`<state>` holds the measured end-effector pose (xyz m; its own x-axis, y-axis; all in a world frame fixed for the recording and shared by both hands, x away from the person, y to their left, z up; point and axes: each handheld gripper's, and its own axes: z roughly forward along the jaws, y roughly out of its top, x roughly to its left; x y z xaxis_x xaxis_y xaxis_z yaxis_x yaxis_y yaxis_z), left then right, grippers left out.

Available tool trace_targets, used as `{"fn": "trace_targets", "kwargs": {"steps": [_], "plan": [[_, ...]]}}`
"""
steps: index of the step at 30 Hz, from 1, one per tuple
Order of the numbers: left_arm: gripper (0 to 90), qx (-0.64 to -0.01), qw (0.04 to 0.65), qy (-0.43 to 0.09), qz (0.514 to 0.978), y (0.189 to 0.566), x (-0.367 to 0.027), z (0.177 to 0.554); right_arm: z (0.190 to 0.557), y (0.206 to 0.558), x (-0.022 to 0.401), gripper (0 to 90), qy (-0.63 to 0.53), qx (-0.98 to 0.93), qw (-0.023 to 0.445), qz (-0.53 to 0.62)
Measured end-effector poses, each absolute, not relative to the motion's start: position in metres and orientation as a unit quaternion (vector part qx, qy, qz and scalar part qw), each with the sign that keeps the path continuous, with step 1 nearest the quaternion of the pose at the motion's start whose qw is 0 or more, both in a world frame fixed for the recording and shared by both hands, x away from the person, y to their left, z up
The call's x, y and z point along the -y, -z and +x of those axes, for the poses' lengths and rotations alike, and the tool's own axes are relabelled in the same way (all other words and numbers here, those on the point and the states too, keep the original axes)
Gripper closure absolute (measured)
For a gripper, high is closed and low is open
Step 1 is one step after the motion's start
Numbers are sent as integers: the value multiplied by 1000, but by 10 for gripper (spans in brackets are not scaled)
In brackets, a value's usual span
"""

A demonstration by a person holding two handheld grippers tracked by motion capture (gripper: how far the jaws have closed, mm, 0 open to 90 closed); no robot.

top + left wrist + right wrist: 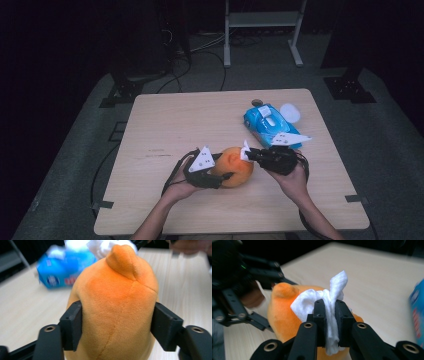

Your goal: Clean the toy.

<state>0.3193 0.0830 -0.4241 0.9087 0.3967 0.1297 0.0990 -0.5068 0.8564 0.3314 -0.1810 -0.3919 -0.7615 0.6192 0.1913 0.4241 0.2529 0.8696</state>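
Observation:
An orange plush toy (235, 167) lies near the front middle of the wooden table (175, 125). My left gripper (225, 172) is shut on it from the left; in the left gripper view both pads press into the toy's (117, 305) sides. My right gripper (250, 154) comes in from the right, shut on a crumpled white wipe (245, 151). In the right gripper view the wipe (322, 300) stands pinched between the jaws and rests against the top of the toy (284, 315).
A blue pack of wipes (267, 122) lies behind the right hand, with a white round lid (290, 112) and a small dark round object (257, 102) beside it. The table's left half is bare wood.

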Motion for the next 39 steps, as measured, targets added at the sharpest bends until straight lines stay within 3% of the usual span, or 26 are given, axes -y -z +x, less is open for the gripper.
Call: {"fn": "trace_targets", "kwargs": {"steps": [2,7,16,22,26,30,35,39], "plan": [[285,-143,484,-148,851,432,-80,317,341,402,179,793,-486,-801,64,344],[289,-114,483,-128,859,427,-73,307,333,395,190,795,-504,-788,70,346],[355,-60,513,2,856,415,-82,302,307,409,192,791,-478,-826,23,298],[200,-83,529,-41,843,408,-71,307,286,417,200,784,-469,-840,11,274],[194,-76,521,-47,849,409,-59,311,280,416,200,785,-466,-845,15,262],[218,-83,475,-63,874,418,-52,312,277,413,211,786,-480,-835,14,268],[247,-112,477,-57,870,428,-52,311,274,420,238,784,-487,-820,3,302],[413,-125,474,-69,869,433,-53,310,273,420,250,778,-506,-803,-4,315]]}}
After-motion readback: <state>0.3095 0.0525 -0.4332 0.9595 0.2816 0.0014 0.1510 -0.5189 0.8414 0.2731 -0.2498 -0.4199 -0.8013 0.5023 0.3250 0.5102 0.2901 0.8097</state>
